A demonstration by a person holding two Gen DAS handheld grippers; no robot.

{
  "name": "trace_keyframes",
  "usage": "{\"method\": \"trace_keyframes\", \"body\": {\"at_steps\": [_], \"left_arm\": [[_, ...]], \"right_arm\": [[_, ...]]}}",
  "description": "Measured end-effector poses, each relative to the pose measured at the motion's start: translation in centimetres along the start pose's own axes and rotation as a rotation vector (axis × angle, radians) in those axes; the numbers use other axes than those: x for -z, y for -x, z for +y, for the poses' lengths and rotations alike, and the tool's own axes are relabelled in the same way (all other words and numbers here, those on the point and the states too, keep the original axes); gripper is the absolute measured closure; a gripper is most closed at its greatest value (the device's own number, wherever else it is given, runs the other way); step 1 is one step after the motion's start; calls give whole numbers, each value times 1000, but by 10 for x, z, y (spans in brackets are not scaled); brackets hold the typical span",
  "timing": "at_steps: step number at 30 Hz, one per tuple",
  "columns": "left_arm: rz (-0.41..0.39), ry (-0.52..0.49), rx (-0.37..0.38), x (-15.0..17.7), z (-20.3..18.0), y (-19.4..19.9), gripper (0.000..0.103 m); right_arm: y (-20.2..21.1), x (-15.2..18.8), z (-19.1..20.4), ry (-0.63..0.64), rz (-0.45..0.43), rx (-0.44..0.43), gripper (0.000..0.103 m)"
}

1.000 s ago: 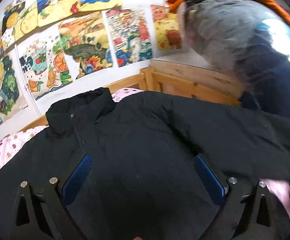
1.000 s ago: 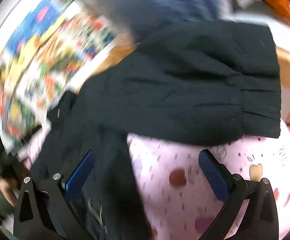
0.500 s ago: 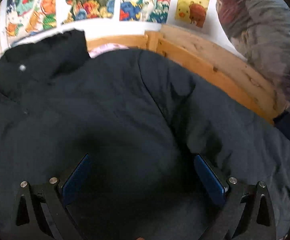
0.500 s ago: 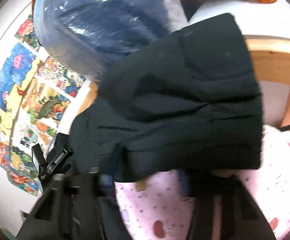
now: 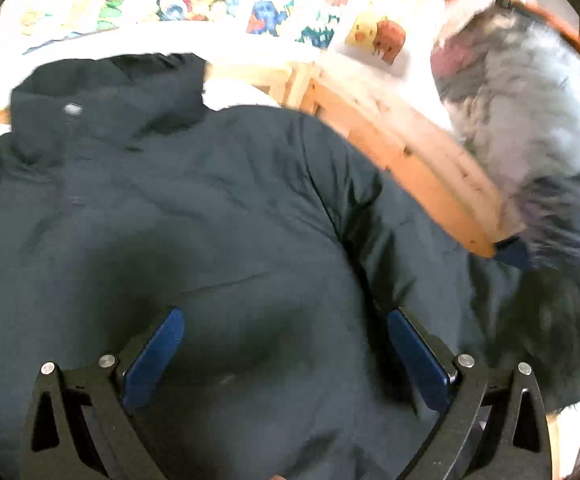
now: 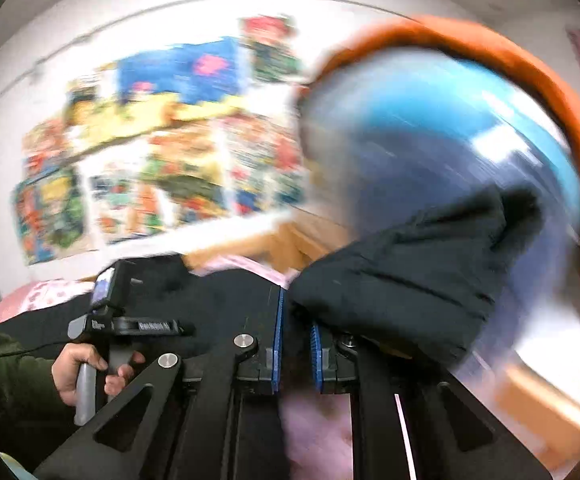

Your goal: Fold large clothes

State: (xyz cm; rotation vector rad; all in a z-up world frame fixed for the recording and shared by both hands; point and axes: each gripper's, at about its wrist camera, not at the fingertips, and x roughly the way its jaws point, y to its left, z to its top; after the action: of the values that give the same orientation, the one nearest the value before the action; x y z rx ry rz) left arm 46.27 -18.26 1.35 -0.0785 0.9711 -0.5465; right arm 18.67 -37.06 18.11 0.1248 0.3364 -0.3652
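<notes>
Over the bed, my left gripper (image 5: 286, 360) points down at the big black puffy jacket (image 5: 194, 216), and its two blue pads stand wide apart with nothing pinched between them. From the right wrist view I can see my left hand (image 6: 90, 372) wrapped around the grey handle of that gripper, with a dark green sleeve (image 6: 6, 368) behind it.

My right gripper (image 6: 296, 344) is up higher and points almost straight ahead. Its jaws have just been closing. Now the blue ridged pads sit close together with the jacket's sleeve (image 6: 418, 280) caught between them. The sleeve bunches up soft and fat above the pads and hangs over to the right.

The jacket lies spread out flat on the bed. It looks smooth, padded and a bit shiny, with a stand-up collar (image 5: 102, 96) and a small round snap (image 5: 73, 109). Under it is a pink bedsheet (image 6: 46, 292) with little spots. A light wooden bed frame (image 5: 402, 160) runs along the far side. The white wall has lots of bright, colourful drawings (image 6: 162, 152) stuck on it. A big blurry blue bundle with an orange edge (image 6: 450, 152) sits on the right.
</notes>
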Motion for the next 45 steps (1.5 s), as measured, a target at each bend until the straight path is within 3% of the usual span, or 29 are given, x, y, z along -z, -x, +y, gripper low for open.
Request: {"method": "trace_keyframes", "body": {"at_steps": [3, 5, 9, 13, 17, 18, 20, 21, 25, 29, 32, 33, 35, 37, 38, 39, 40, 45], "left_arm": [[-5, 38, -11, 4, 37, 64, 0], [-30, 73, -19, 9, 65, 107, 0], [-108, 153, -57, 32, 130, 187, 0], [-148, 314, -21, 66, 197, 226, 0], [-199, 401, 20, 88, 231, 218, 1], [-206, 399, 25, 93, 235, 213, 1], [-207, 389, 39, 102, 236, 197, 1], [-191, 379, 41, 107, 236, 186, 1], [-99, 320, 17, 113, 239, 160, 1], [-37, 302, 8, 96, 235, 132, 1], [17, 290, -52, 82, 230, 104, 4], [27, 297, -50, 79, 230, 96, 13], [75, 319, -88, 76, 231, 77, 45], [119, 344, -150, 77, 234, 61, 59], [86, 362, -153, 78, 233, 60, 63], [65, 358, -162, 78, 231, 62, 76], [51, 344, -185, 77, 228, 64, 97], [-105, 288, -214, 67, 217, 95, 100]], "right_arm": [[-10, -32, 58, 58, -29, -155, 92], [-16, -53, 106, 94, 5, -291, 92], [-21, -67, 207, 276, 87, -478, 92], [-42, -50, 292, 364, 257, -613, 92], [-65, -3, 346, 441, 412, -700, 92], [-73, 11, 355, 451, 454, -719, 89], [-90, 37, 362, 428, 546, -746, 61], [-90, 48, 355, 411, 566, -752, 41], [-79, 51, 316, 328, 573, -726, 36], [-78, 51, 240, 183, 528, -558, 29], [-73, 44, 191, 120, 478, -412, 27], [-72, 44, 181, 115, 466, -371, 27], [-64, 42, 158, 102, 439, -299, 27], [-72, 42, 141, 86, 425, -247, 26], [-75, 44, 133, 51, 422, -192, 26], [-82, 46, 123, 32, 424, -163, 26], [-85, 48, 115, 16, 434, -147, 26], [-127, 61, 107, 32, 456, -87, 26]]}}
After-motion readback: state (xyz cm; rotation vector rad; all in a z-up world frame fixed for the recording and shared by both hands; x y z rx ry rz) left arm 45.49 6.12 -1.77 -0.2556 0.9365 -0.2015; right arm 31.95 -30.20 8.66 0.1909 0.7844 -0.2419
